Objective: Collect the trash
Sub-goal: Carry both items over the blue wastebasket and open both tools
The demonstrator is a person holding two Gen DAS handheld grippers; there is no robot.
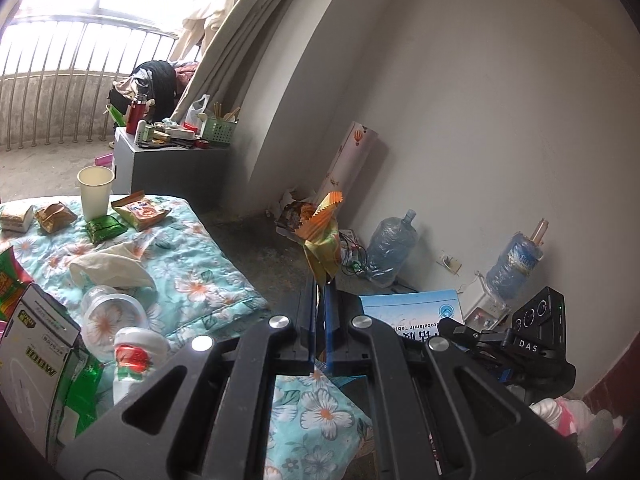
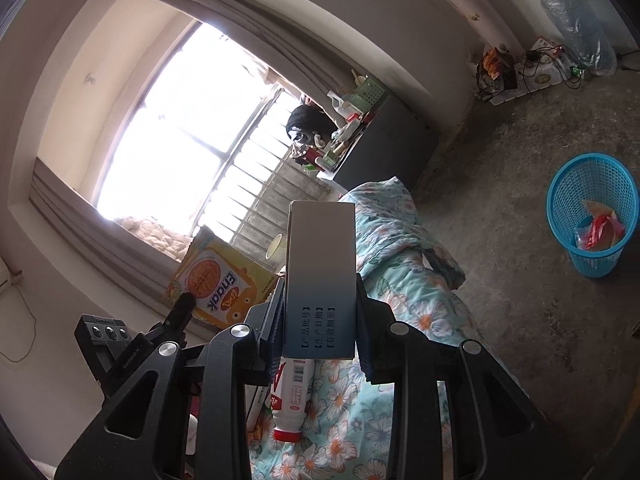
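Bed: the bed with the turquoise flower-pattern quilt (image 1: 208, 264) fills the lower left of the left wrist view and carries most of the trash, so I judge it is the place that is being cleared.
Basket: the round blue plastic mesh basket (image 2: 560, 216) stands on the grey floor at the right edge of the right wrist view, well apart from the bed. Some red and clear wrappers already lie in it, so it looks to be the place for the trash.
Box: the tall grey-to-blue cardboard box with Chinese print (image 2: 322, 280) stands upright in the centre of the right wrist view, clamped by its two narrow sides. It sticks far out past the fingers, toward the window.
Right gripper: the right gripper (image 2: 320, 312) is closed on this box, one pad on each side. The basket lies to the right of it and lower in the frame, not under it.
Wrapper: the crumpled orange and yellow foil snack wrapper (image 1: 322, 236) rises from the fingertips in the centre of the left wrist view, pinched at its lower end, because a thin foil needs a tight pinch.
Left gripper: the left gripper (image 1: 321, 280) is almost fully closed on the wrapper.
Left on the bed: a white paper cup (image 1: 95, 192), small packets and a crumpled tissue are in the left part of the frame, not yet collected.
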